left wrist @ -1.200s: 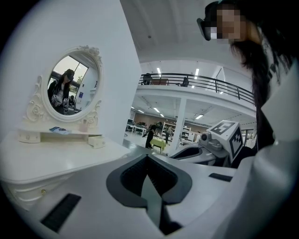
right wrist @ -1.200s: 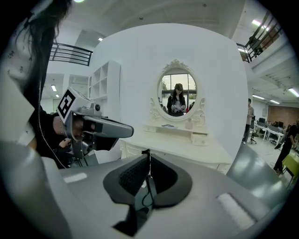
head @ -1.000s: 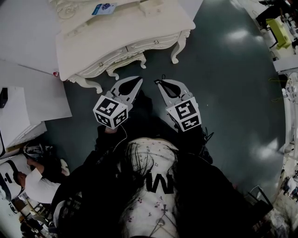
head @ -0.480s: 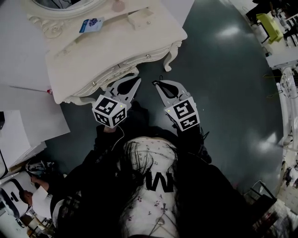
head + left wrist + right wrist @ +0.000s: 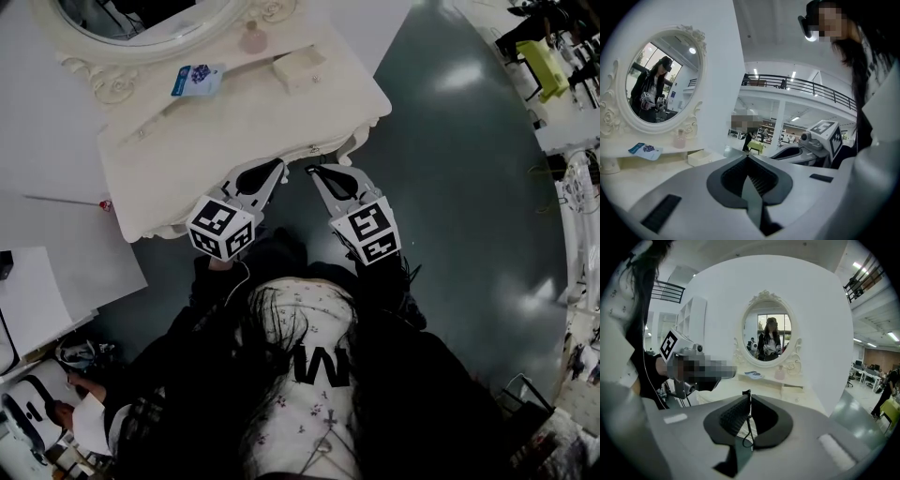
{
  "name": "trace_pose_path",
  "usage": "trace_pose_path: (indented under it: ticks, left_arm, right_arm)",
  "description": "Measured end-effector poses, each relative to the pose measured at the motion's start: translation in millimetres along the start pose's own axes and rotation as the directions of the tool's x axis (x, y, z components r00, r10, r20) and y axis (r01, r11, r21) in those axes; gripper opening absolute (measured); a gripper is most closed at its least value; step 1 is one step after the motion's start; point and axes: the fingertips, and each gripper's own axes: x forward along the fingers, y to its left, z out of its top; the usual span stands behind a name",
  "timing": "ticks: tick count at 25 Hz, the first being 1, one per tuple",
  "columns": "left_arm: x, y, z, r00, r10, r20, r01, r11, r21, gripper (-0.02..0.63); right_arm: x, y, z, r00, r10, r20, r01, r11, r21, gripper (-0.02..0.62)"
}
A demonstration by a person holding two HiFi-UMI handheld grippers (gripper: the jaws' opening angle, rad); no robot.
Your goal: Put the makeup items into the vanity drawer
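Note:
A cream vanity table (image 5: 187,159) with an oval mirror (image 5: 141,19) stands ahead of me. On its raised shelf lie a blue packet (image 5: 197,80), a pink bottle (image 5: 251,37) and a small cream box (image 5: 300,67). The same packet (image 5: 645,150), bottle (image 5: 679,139) and box (image 5: 701,157) show in the left gripper view. My left gripper (image 5: 272,169) is shut and empty at the vanity's front edge. My right gripper (image 5: 314,171) is shut and empty beside it. The front drawers (image 5: 314,150) look closed.
White boards (image 5: 56,272) lie on the floor at the left, and a person (image 5: 56,412) crouches at the lower left. Dark green floor (image 5: 450,187) stretches to the right. A table with a yellow-green object (image 5: 548,61) stands at the far right.
The vanity now sits closer and lower in the head view, with its mirror showing. Both grippers have come up to its front edge, still shut.

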Motion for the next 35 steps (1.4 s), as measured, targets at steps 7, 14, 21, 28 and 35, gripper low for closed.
trace_pose_path:
  ticks: [7,14,21,28,35]
  left_arm:
    - [5.6,44.0,-12.7,1.0,-0.002,-0.03,0.001,0.999,-0.048,-0.002]
    - [23.4,51.6,-16.1,0.999,-0.013,-0.045,0.01,0.998,-0.069,-0.002]
    - [36.8,92.7,-10.9,0.992,0.121,-0.035,-0.124,0.989,-0.079,-0.002]
    - [65.7,133.3,11.7,0.953,0.303,0.017,-0.299,0.947,-0.116,-0.002]
    - [107.7,128.2,15.2,0.928,0.372,-0.011,-0.37,0.918,-0.146,-0.002]
  right_arm:
    - [43.2,6.4,3.0,0.998,0.044,-0.041,-0.045,0.999,-0.022,0.026]
    - [57.0,-18.3,-5.3,0.996,0.044,-0.082,-0.046,0.999,-0.02,0.026]
    - [97.3,-43.6,-0.1,0.984,0.159,-0.079,-0.164,0.985,-0.059,0.026]
    - [136.7,-91.0,27.1,0.951,0.298,-0.079,-0.307,0.941,-0.142,0.026]
    - [152.0,-140.5,24.3,0.923,0.374,-0.092,-0.384,0.911,-0.147,0.026]
